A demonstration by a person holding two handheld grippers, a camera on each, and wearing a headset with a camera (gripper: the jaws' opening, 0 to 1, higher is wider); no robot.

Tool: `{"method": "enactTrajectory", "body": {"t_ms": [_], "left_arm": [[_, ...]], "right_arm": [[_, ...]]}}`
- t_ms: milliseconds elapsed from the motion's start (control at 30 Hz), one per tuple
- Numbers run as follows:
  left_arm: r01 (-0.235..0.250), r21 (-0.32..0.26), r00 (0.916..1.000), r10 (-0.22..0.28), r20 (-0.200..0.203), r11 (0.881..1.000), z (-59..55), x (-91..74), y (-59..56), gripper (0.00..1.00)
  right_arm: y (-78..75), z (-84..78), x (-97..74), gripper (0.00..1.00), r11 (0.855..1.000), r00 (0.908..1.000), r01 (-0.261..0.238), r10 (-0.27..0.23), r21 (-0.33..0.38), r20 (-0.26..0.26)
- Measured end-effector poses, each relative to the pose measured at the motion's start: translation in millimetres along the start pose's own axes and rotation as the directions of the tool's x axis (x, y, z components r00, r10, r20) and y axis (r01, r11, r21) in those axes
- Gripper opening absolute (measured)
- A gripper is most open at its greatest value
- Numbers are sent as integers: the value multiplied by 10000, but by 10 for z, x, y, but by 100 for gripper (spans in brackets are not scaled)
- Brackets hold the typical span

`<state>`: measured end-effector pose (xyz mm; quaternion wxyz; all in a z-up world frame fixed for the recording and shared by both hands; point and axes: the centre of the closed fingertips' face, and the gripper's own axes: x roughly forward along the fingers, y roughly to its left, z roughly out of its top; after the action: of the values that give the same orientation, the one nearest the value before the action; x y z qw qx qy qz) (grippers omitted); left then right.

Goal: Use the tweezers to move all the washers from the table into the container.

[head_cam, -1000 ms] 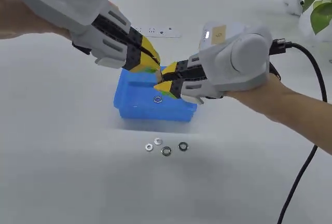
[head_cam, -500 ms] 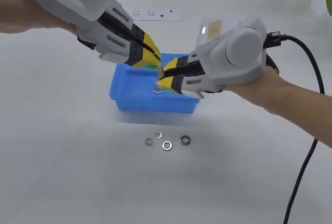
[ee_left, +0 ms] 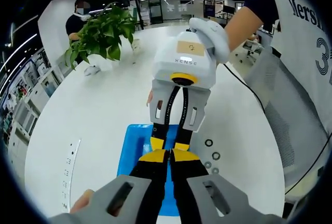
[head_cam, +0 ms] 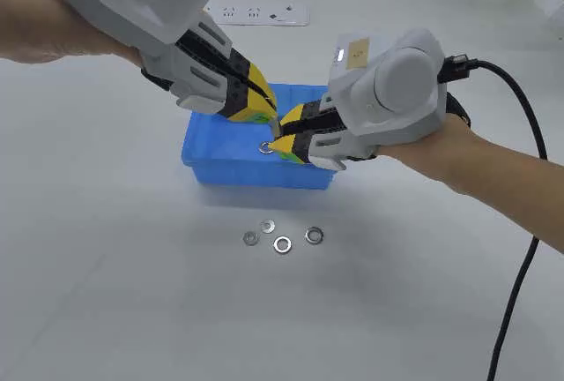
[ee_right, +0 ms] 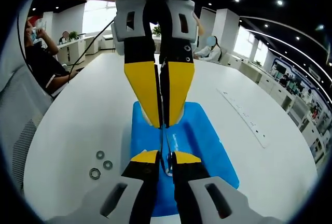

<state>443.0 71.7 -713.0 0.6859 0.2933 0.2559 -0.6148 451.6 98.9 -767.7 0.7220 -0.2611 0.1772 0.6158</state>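
A blue container sits mid-table, and both grippers meet tip to tip above it. My left gripper comes in from the upper left, shut on thin metal tweezers. My right gripper reaches in from the right with its jaws pinched on the tweezers' lower end. A washer hangs at the tweezer tips over the container's inside, seen close up as washer. Several loose washers lie on the table in front of the container.
A white power strip lies at the table's far side. A black cable trails from the right gripper across the right of the table. A potted plant stands at the far end, and people sit beyond the table.
The head camera has shifted, so the container sits higher in the picture. Both grippers stay together over the container, with the washer still at the tweezer tips.
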Motion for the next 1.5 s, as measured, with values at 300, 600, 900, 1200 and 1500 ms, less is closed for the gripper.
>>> {"method": "enactTrajectory", "body": {"t_ms": [300,600,900,1200,1500], "left_arm": [[-47,48,10000,47,21,10000,36,-7,-4,6],[-195,278,9998,193,59,9994,157,-107,-40,6],[-373,601,9993,366,125,9975,332,-288,-142,5],[-597,1067,9981,579,192,9925,484,-497,-414,6],[-619,969,9980,601,213,9934,499,-584,-769,6]], "right_arm": [[-23,-19,-27,12,10000,10000,38,-39,42,8],[-13,88,-141,12,9998,9997,185,-184,-113,132],[42,285,-308,11,9988,9985,406,-395,-284,383],[293,535,-492,11,9957,9971,470,-419,-797,639],[643,596,-542,11,9929,9982,220,-152,-1170,587]]}}
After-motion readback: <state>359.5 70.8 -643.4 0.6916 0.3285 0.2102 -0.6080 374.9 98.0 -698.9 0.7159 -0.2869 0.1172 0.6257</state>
